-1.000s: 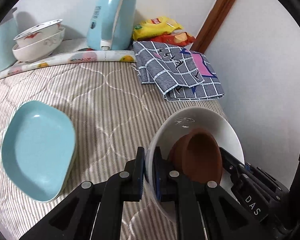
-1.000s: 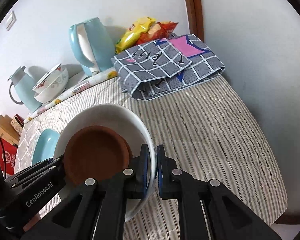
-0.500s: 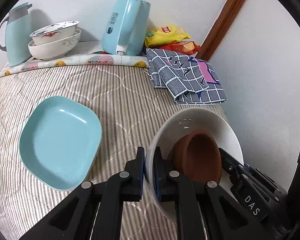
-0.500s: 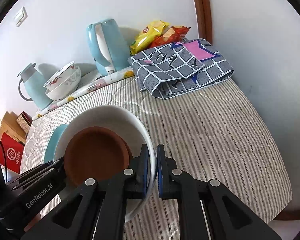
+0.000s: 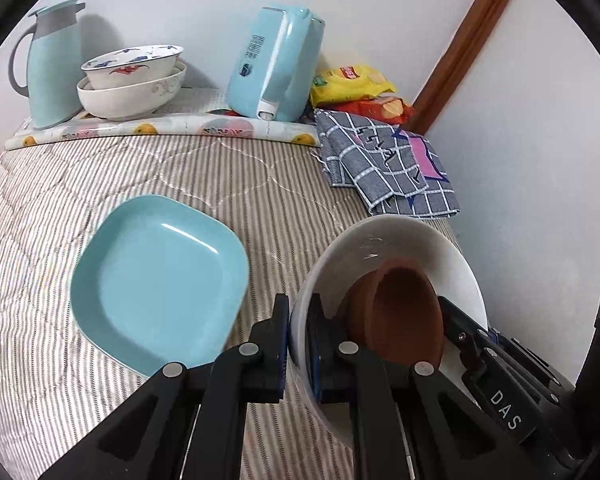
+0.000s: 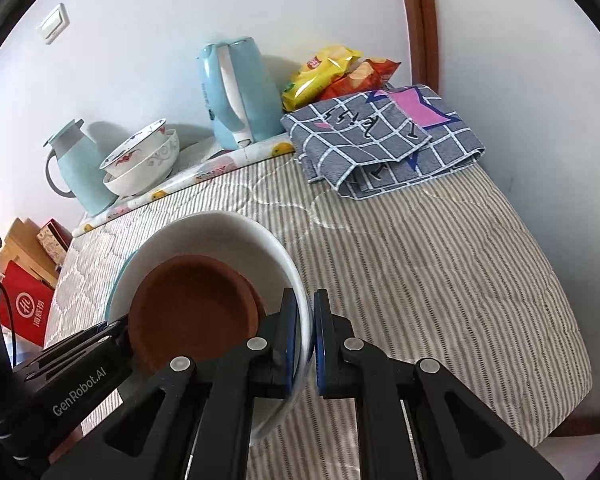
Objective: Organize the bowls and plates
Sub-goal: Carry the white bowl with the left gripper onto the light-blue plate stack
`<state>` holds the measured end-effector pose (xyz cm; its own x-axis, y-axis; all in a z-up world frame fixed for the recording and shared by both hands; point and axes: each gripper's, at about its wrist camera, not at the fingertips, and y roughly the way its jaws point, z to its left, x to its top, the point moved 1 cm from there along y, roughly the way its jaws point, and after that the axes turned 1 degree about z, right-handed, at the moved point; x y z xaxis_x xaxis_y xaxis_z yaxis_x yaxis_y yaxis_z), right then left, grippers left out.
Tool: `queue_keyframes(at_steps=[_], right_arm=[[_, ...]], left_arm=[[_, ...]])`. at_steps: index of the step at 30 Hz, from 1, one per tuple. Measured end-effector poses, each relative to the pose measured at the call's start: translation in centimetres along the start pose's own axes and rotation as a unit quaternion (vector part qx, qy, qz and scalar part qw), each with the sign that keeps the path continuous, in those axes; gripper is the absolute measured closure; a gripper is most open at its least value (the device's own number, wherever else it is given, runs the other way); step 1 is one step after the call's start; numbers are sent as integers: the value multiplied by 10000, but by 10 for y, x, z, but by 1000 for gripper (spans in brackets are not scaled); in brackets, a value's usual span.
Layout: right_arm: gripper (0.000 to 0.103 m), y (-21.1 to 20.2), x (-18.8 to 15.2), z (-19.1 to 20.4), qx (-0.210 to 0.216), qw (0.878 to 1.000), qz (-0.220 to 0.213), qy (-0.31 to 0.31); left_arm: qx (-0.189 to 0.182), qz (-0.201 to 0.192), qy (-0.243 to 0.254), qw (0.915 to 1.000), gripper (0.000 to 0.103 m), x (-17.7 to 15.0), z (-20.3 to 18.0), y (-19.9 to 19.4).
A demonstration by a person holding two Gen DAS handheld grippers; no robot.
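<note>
I hold the white bowl (image 5: 384, 240) above the striped tabletop (image 5: 228, 184) with both tools. My left tool (image 5: 298, 334) is clamped on its left rim, and my right tool (image 6: 306, 330) is clamped on its right rim. A brown dish (image 6: 192, 312) sits inside the bowl. Left of the bowl, the light blue plate (image 5: 156, 280) lies flat on the tabletop. At the far edge, two stacked bowls (image 5: 132, 84) stand between a blue jug (image 5: 54, 68) and a blue kettle (image 5: 276, 64).
</note>
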<state>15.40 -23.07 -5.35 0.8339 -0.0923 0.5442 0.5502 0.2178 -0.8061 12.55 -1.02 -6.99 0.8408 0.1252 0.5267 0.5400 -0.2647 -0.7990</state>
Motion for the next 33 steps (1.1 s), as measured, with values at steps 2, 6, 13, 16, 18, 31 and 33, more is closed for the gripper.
queue_keyframes(at_steps=[2,6,13,16,18,31,33], right_arm=[[95,1,0,6,2,10000,-7,-25],[95,2,0,16,8,10000,-2,-57],[95,7,2,38,73,9999,13,-145],[95,11,2,48,94,9997,29,-234],[95,15,3,54,123,9996,52,-251],[95,35,10,81,318,9985,168,-404],[95,38,11,85,341,9982,197,-445]], left_arm=[[-12,-14,-37,10000,94,1,6,-2],[-15,-32,-101,9999,94,3,16,-4],[37,-76,-177,9998,94,9,36,-10],[75,-100,-259,9996,94,12,46,-11],[103,-106,-314,9994,94,12,53,-11],[234,-95,-515,9984,94,19,82,-6],[256,-108,-525,9982,94,20,87,-5]])
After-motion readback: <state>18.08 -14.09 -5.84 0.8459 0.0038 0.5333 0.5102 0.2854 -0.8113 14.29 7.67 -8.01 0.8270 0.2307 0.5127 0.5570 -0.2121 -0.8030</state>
